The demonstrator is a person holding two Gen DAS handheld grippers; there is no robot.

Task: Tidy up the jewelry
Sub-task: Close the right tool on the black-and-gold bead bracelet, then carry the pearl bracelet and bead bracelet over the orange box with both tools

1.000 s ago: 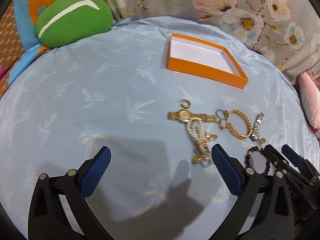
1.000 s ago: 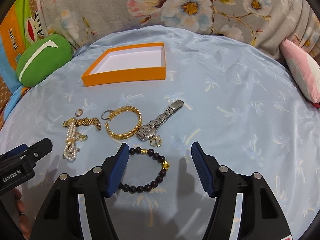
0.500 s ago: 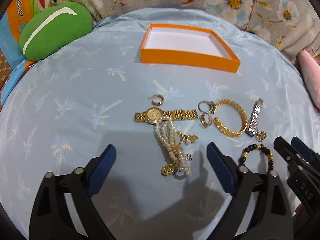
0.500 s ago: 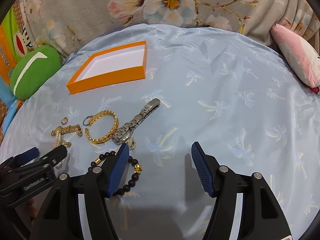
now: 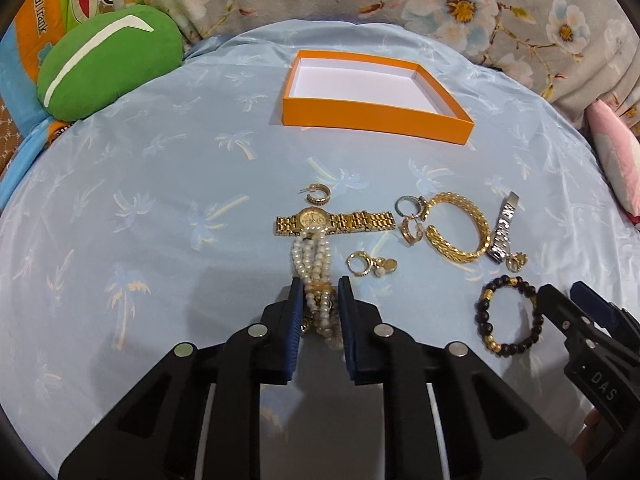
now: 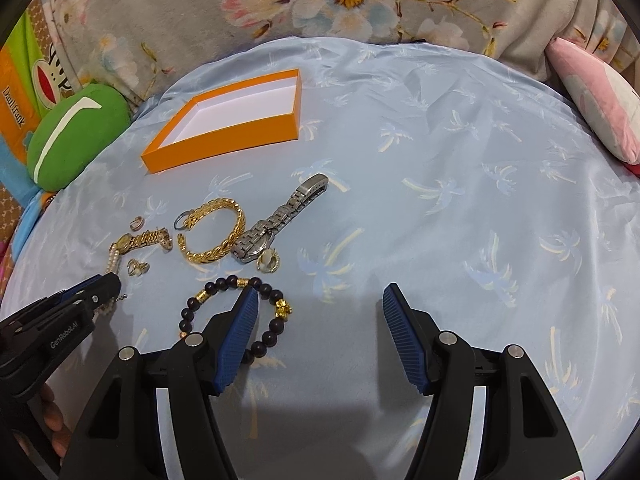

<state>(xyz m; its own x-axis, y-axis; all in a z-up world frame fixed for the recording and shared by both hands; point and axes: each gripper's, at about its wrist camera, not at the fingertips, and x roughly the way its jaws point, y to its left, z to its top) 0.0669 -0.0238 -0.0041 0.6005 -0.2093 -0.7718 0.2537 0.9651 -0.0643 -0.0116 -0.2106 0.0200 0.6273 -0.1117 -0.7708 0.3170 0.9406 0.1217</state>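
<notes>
My left gripper (image 5: 319,286) clamps pearl bracelet (image 5: 312,258) — lift straight, clear gold watch (image 5: 334,221), into orange box (image 5: 374,118). Right gripper (image 6: 320,296) open — idle.

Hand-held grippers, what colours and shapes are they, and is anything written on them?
Each black plastic hand-held gripper, left and right, has two angular arms studded with round silver bolts. The fingers wear ribbed dark-blue pads. White lettering on the sides reads "GenRobot.AI" on the left one and "DAS" on the right one.
</notes>
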